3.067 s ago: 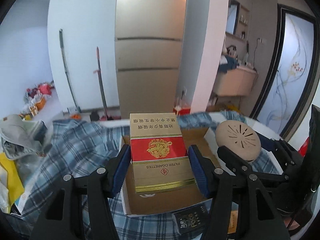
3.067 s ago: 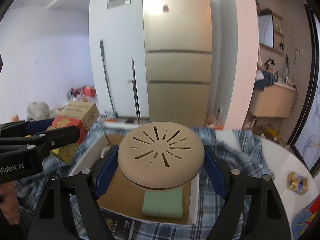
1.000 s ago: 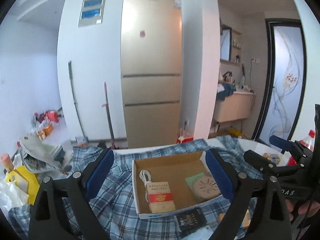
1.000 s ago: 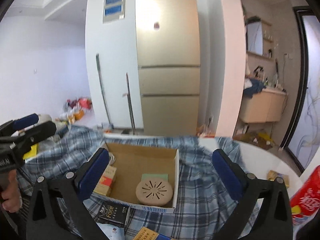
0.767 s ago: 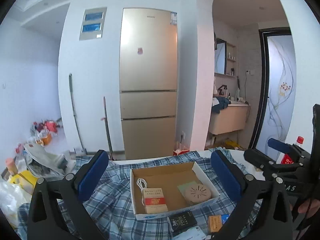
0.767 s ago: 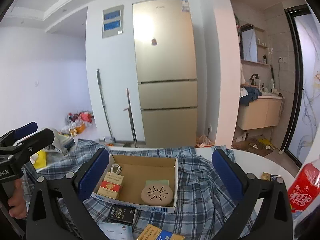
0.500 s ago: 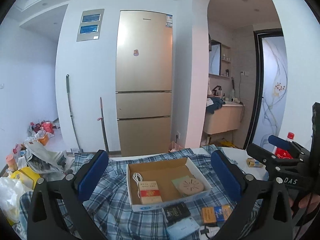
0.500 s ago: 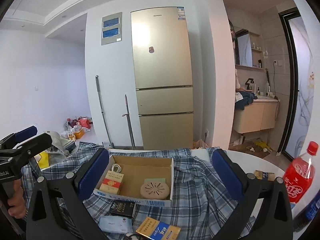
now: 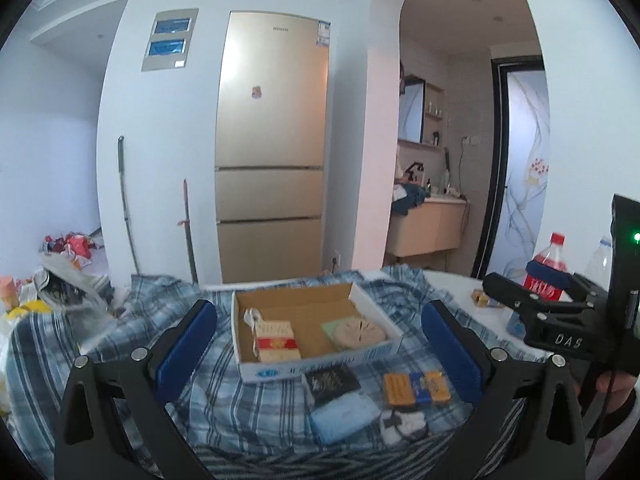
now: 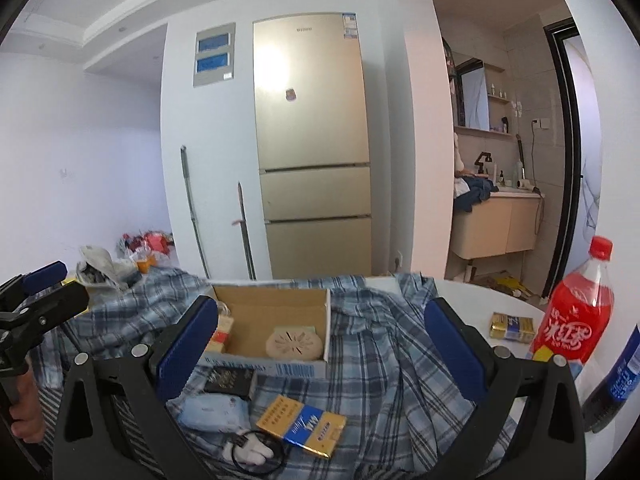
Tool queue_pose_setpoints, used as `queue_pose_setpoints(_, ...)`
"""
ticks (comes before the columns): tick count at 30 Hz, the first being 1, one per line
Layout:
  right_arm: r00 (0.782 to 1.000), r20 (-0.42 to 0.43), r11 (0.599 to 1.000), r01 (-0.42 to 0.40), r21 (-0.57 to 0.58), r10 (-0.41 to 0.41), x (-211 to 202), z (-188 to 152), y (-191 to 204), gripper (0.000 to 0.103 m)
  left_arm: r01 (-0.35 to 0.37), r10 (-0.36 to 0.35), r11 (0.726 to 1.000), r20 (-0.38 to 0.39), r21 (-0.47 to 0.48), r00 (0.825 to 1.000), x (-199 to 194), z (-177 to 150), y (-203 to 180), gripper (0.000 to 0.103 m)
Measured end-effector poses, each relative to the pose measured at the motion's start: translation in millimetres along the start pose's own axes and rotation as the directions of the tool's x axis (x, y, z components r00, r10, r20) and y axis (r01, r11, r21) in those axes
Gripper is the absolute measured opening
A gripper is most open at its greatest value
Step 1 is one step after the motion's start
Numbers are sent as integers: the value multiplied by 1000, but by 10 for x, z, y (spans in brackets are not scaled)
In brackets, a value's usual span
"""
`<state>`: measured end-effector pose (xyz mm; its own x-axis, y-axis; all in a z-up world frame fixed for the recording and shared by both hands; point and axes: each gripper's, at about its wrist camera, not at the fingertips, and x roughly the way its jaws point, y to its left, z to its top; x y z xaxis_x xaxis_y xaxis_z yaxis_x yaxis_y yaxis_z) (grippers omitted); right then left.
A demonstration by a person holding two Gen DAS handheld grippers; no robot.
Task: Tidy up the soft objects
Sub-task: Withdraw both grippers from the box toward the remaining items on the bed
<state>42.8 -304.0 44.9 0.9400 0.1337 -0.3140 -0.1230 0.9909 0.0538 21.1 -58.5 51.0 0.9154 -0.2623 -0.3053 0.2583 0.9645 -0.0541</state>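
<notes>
An open cardboard box sits on a plaid cloth. A red and gold carton, a tan round disc on a green pad and a white cable lie in it. In front of the box lie a black packet, a light blue tissue pack, an orange and blue packet and a white charger. My left gripper stands open and empty, back from the box. My right gripper is open and empty too.
A red soda bottle, a dark bottle and a gold packet stand on the white table at the right. Bags are piled at the left. A fridge stands behind.
The carton and the disc were in my grippers three seconds ago and now lie in the box. Both open grippers have drawn back, bringing the packets in front into view.
</notes>
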Motion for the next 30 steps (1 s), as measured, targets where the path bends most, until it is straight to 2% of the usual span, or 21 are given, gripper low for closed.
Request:
queue_pose_setpoints(6, 999, -46, 1000, 15, -13, -16, 34, -169, -44, 103, -8, 9, 1000, -56, 12, 998, 125, -260, 50, 103)
queue_pose_setpoints(13, 998, -59, 1000, 6, -22, -8, 104, -372, -48, 103, -6, 9, 1000, -95, 28, 995, 283, -512, 68, 103)
queue_pose_setpoints(20, 989, -148, 997, -21, -70, 11, 248, -394, -28, 103, 36, -24, 998, -204, 57, 979, 462, -544, 80, 103)
queue_pose_setpoints(26, 972, -233, 996, -43, -82, 23, 394, -345, -107, 100, 109, -81, 992, -324, 70, 942, 673, -646, 121, 101)
queue_pose_setpoints(28, 965, -261, 991, -55, -120, 22, 451, -326, -122, 99, 177, -134, 981, -381, 79, 915, 745, -694, 101, 97)
queue_pose_setpoints(30, 940, -332, 981, -131, -142, 78, 558, -335, -129, 95, 219, -161, 971, -419, 94, 893, 795, -711, 66, 94)
